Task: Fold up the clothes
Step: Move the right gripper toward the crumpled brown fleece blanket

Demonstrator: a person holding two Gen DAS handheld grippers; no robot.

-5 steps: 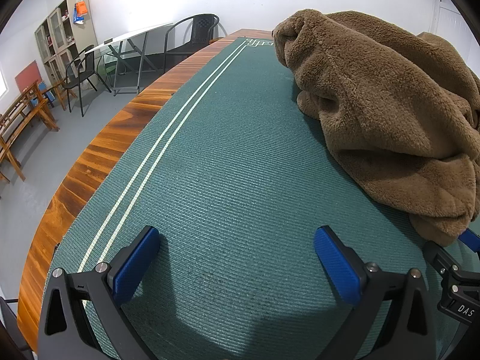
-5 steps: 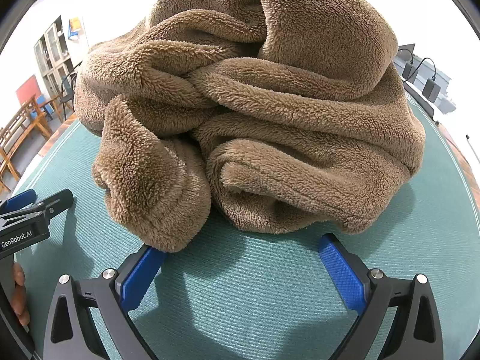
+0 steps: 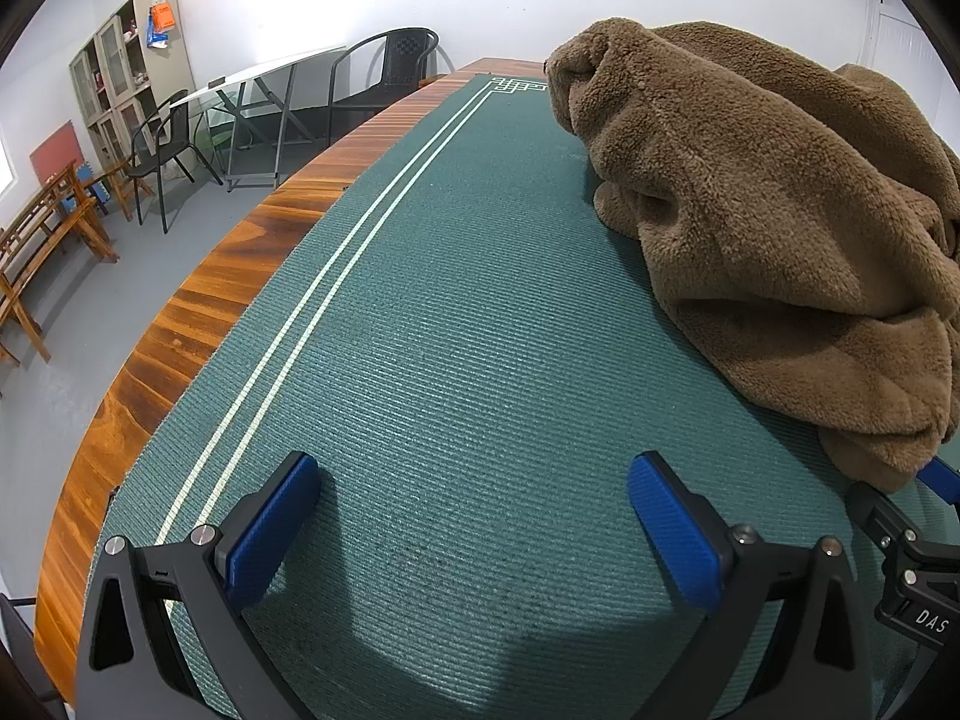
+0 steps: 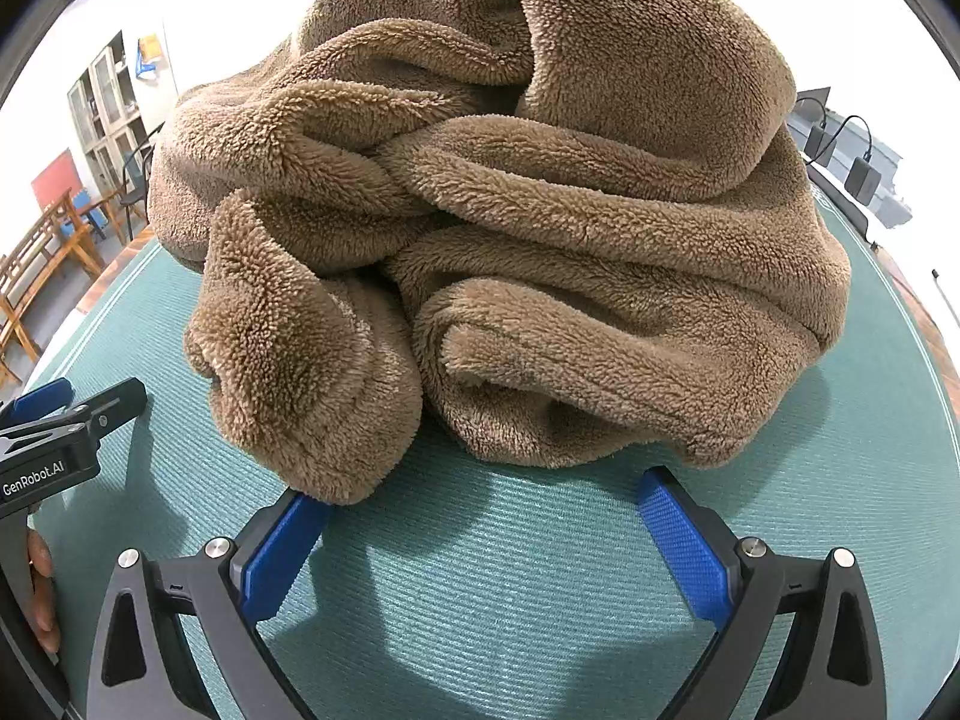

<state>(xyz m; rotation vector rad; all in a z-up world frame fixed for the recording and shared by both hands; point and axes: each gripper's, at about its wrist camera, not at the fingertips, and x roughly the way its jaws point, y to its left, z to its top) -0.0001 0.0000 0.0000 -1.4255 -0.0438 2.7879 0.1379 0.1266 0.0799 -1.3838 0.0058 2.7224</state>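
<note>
A brown fleece garment [image 4: 510, 228] lies in a crumpled heap on the green mat [image 4: 510, 588]. It also shows in the left wrist view [image 3: 762, 210], at the right. My right gripper [image 4: 480, 498] is open and empty just in front of the heap, and its left fingertip [image 4: 288, 534] sits under a hanging fold. My left gripper [image 3: 474, 480] is open and empty over bare mat [image 3: 456, 324], to the left of the garment. It also shows at the left edge of the right wrist view [image 4: 66, 414].
The mat covers a wooden table whose left edge [image 3: 198, 312] runs along the room. Chairs [image 3: 162, 162], a folding table, wooden benches and a cabinet stand on the floor at the left. Dark devices with cables [image 4: 852, 162] sit at the far right.
</note>
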